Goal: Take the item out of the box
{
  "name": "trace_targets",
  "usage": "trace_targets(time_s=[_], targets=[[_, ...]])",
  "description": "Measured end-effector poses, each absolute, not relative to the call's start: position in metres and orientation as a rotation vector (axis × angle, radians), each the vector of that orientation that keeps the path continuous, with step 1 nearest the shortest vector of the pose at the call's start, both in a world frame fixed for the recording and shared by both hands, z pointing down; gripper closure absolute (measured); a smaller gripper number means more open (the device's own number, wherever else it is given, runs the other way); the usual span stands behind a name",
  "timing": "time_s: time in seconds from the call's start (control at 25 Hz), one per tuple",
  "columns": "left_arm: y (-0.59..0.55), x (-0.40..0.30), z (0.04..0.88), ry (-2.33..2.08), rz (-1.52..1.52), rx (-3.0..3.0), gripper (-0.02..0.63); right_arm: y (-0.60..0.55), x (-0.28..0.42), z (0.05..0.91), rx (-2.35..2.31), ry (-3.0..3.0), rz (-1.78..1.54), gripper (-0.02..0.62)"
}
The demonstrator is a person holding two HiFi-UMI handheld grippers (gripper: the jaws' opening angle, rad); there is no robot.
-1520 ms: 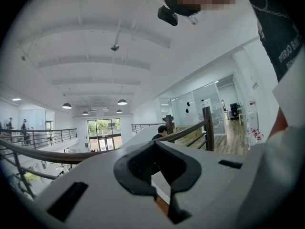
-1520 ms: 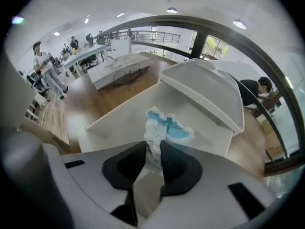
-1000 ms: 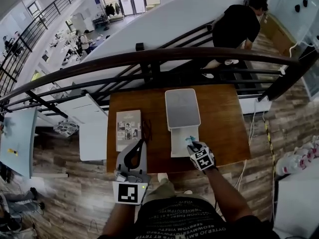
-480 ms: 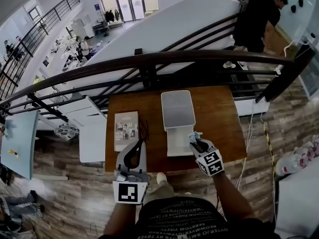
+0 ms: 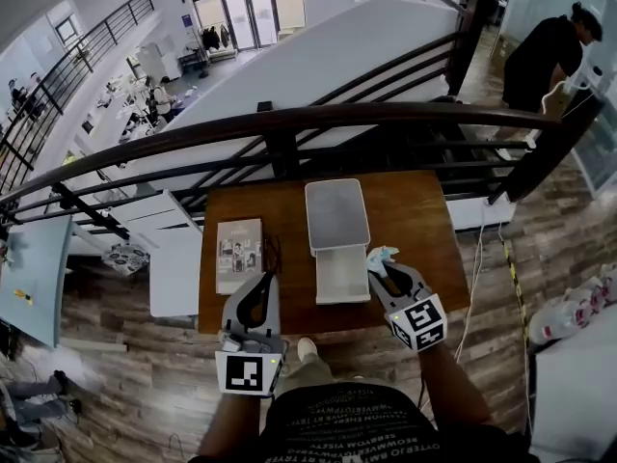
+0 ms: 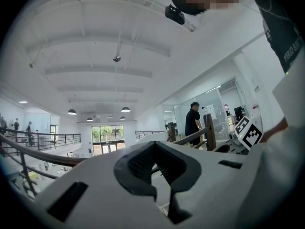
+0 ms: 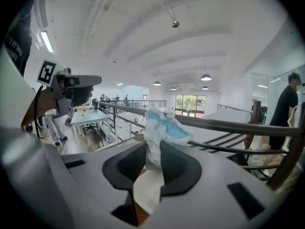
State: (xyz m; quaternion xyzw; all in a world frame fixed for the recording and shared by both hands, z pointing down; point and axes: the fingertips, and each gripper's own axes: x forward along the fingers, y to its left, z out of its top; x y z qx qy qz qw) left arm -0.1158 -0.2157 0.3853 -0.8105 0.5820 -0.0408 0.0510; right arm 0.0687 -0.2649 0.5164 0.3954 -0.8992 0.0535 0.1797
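An open box stands mid-table in the head view, its grey lid (image 5: 336, 214) folded away and its white tray (image 5: 341, 274) nearest me. My right gripper (image 5: 382, 264) hovers just right of the tray, shut on a crumpled white and blue item (image 5: 380, 255). In the right gripper view the item (image 7: 164, 126) sticks up between the dark pads (image 7: 125, 165) of that gripper (image 7: 153, 147). My left gripper (image 5: 273, 279) rests at the table's front edge, left of the box, shut with nothing in it. The left gripper view shows that gripper (image 6: 153, 143) pointing up and away from the table.
A printed booklet (image 5: 238, 255) lies left of the box, with a dark cord (image 5: 278, 255) beside it. A dark railing (image 5: 289, 123) runs behind the brown table (image 5: 424, 220). A person (image 5: 549, 56) stands beyond it at the far right. Wooden floor surrounds the table.
My right gripper has moved from over the tray's front to its right side, carrying the white and blue item clear of the box. The left gripper has stayed put.
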Motion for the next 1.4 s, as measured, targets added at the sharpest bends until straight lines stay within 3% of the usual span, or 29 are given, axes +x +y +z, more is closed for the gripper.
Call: trace_targets(time_s=[0.64,1.4], targets=[[-0.189,-0.099,0.377,1.755,-0.105,-2.476,0.601,-0.223,0.074,0.401,1.149,-2.696,-0.092,0.515],[-0.174,-0.098,0.374,1.768,-0.129,-2.474,0.601,-0.214,0.074,0.398,1.137,-2.71,-0.086,0.515]])
